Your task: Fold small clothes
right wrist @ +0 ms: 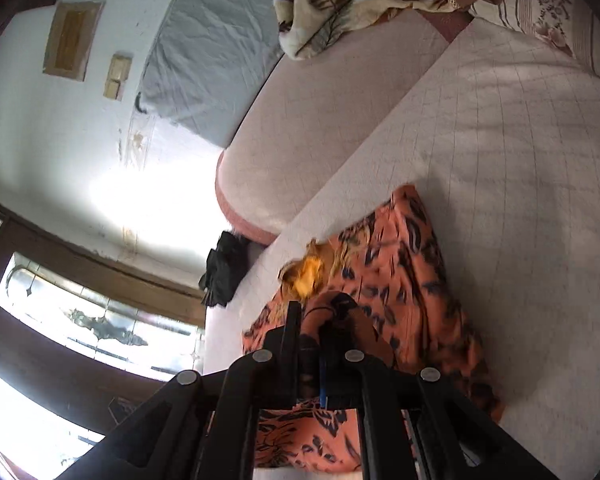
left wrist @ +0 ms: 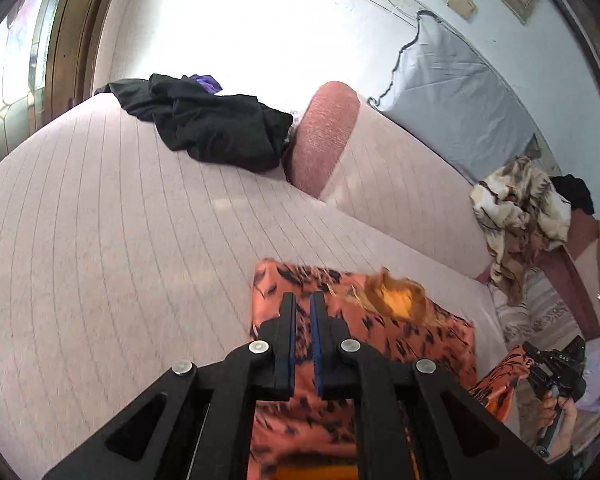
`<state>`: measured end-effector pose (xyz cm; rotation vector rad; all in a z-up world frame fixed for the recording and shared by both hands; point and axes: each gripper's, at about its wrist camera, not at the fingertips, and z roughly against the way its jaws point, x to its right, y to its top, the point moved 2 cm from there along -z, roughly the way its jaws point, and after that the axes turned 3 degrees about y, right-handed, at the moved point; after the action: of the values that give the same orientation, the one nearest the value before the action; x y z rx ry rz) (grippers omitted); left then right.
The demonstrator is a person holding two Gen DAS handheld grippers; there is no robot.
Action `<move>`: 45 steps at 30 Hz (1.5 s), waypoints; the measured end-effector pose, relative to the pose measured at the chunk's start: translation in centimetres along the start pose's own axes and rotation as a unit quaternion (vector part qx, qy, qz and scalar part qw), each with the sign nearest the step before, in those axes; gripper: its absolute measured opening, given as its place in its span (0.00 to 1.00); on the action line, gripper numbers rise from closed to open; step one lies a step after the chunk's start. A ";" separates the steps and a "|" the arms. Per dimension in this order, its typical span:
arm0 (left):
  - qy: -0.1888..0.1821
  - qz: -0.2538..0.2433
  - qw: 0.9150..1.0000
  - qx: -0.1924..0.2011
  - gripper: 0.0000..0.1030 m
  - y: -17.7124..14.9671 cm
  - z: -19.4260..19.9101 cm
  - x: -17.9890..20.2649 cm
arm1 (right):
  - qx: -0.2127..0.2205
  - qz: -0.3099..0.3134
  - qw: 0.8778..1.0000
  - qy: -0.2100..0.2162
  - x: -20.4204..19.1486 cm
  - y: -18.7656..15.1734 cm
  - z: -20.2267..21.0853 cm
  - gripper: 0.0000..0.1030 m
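Both grippers up over the sofa, orange garment half folded on the seat.

Black clothes pile at the seat's far left edge, against the pink bolster. Left gripper: fingers nearly pressed together, thin gap, cannot tell if any cloth is in it. Orange black-patterned garment lies on the quilted sofa seat near its front edge, yellow lining showing at one turned corner. Right gripper, held in a hand: fingers pinching a fold of that garment, lifted off the seat. Grey pillow stands behind the backrest; brown-cream blanket heaped at its right end.
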<state>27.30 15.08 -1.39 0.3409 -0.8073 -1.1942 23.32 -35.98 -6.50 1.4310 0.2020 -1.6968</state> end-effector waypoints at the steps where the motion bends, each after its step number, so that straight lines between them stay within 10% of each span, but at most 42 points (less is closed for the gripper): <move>1: 0.020 0.005 0.999 -0.026 0.11 0.7 -3.4 -0.3 | 0.012 0.002 1.000 -0.012 0.7 1.4 -1.9 0.10; 3: 0.068 0.010 0.994 -0.082 0.23 0.9 -9.1 -1.6 | -0.025 -0.015 0.999 -0.045 3.3 2.5 -6.3 0.55; 4: 0.091 0.018 0.992 -0.088 0.23 0.7 -10.2 -2.5 | -0.027 -0.020 0.996 -0.085 4.5 2.3 -7.2 0.59; 6: 0.080 0.041 0.994 -0.069 0.31 0.5 -9.3 -4.0 | -0.009 -0.014 0.996 -0.089 5.4 0.8 -6.9 0.58; 9: 0.080 0.031 0.996 -0.015 0.69 -0.2 -5.3 -5.3 | -0.011 0.032 0.994 -0.102 5.0 -1.5 -4.7 0.58; 17: 0.017 -0.076 0.989 -0.129 0.70 -4.7 -6.9 -3.4 | -0.036 0.162 0.974 -0.156 2.0 -1.1 -3.5 0.58; 20: 0.018 -0.074 0.986 -0.147 0.69 -5.8 -8.6 -3.1 | -0.054 0.190 0.965 -0.171 1.7 -0.7 -4.9 0.58; 28: -0.001 -0.084 0.986 -0.146 0.06 -5.5 -9.3 -2.6 | -0.086 0.226 0.950 -0.198 2.7 0.2 -7.3 0.58; 35: 0.006 -0.093 0.988 -0.125 0.03 -4.8 -9.1 -2.3 | -0.077 0.270 0.930 -0.236 2.0 2.3 -11.2 0.58; 39: 0.013 -0.107 0.989 -0.098 0.03 -4.2 -8.3 -1.8 | -0.106 0.293 0.906 -0.286 2.2 1.8 -13.5 0.14; 45: 0.008 -0.170 0.985 0.003 0.02 -1.2 -4.3 1.9 | -0.033 0.336 0.897 -0.287 -1.8 1.8 -10.3 0.06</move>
<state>29.81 12.16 -4.36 0.5065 -0.7567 -1.5054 31.85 -29.80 -7.58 0.7521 -0.5061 -1.4153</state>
